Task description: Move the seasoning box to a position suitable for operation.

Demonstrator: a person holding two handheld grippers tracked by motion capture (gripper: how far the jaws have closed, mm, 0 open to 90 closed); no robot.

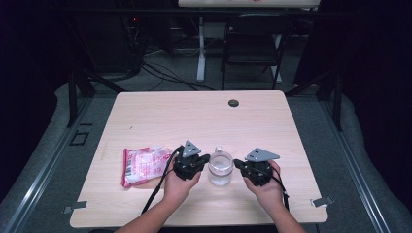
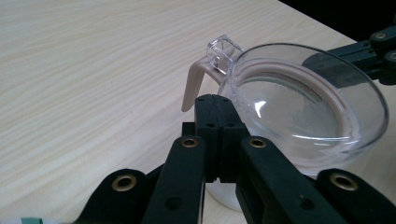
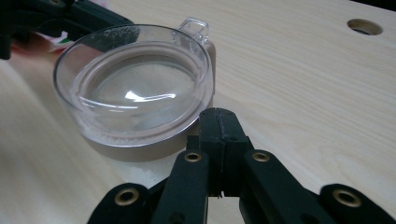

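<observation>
Left gripper: jaws together, empty, just left of the jar.
Right gripper: jaws together, empty, just right of it.
Jar: near middle of the table; clear lid, tan clasp.
Handling: likely stiff, slippery, breakable; grip body from both sides.
Packet: left, untouched.

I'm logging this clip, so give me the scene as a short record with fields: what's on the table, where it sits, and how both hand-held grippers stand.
surface: light wooden table with a round cable hole
centre item: clear round jar with a transparent lid and beige latch, upright
left of it: pink and white plastic packet, lying flat
left hand-held gripper: jaws shut, beside the jar's left
right hand-held gripper: jaws shut, beside the jar's right
held: nothing
</observation>
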